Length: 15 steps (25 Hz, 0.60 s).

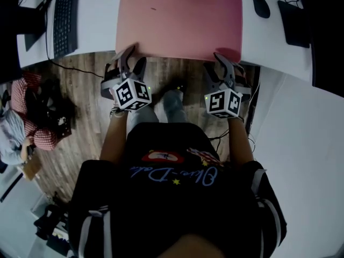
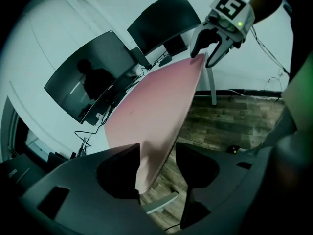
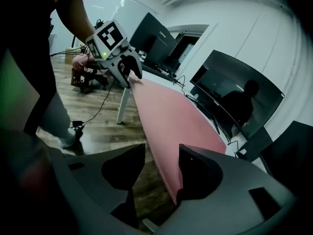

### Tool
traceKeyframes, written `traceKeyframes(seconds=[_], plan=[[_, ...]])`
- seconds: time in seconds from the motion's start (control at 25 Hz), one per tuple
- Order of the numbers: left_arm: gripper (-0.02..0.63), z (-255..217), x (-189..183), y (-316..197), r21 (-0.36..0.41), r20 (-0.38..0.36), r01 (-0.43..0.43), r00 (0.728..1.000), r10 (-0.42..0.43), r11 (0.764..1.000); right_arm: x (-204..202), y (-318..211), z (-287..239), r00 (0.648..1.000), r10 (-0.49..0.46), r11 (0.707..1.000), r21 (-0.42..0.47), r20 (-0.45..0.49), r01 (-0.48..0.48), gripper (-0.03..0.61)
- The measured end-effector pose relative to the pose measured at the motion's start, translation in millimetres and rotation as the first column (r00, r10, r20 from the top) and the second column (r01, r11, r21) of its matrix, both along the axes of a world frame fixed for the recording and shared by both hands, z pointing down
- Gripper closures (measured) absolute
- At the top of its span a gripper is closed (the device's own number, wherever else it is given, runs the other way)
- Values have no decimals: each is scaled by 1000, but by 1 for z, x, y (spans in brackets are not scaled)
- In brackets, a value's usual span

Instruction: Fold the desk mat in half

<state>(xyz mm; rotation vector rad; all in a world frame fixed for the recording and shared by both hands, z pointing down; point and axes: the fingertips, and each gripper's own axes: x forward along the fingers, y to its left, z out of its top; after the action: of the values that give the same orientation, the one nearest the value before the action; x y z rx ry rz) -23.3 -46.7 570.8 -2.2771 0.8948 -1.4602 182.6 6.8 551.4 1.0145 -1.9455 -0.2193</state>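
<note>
At the left of my white bench [image 1: 102,26] lies a black keyboard [image 1: 65,15], at the right a mouse [image 1: 261,6]. A dark monitor [image 2: 88,84] stands behind. Below me is the wooden floor [image 1: 91,117].

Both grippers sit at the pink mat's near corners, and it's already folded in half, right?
Not folded: the head view shows the desk mat lying flat, one layer. The left gripper and right gripper do sit at its near corners.

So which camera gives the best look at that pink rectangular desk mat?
The head view: the pink rectangular desk mat spreads across the white desk, both near corners showing, far edge cropped. The gripper views see it slantwise, one near corner between the open left tongs and one between the open right tongs.
</note>
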Motion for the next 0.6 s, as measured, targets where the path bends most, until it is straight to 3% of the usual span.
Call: traceKeyframes(seconds=[0.16, 0.28, 0.6], plan=[[453, -4, 1, 1, 29, 31, -9, 999, 9, 1000, 1, 1, -3, 1000, 1, 1000, 1, 20, -1, 396], [566, -11, 3, 5, 59, 28, -32, 999, 30, 998, 3, -1, -5, 1000, 7, 1000, 7, 19, -8, 396], [591, -30, 6, -2, 76, -15, -18, 1000, 19, 997, 13, -4, 1, 1000, 21, 1000, -8, 1, -21, 397]])
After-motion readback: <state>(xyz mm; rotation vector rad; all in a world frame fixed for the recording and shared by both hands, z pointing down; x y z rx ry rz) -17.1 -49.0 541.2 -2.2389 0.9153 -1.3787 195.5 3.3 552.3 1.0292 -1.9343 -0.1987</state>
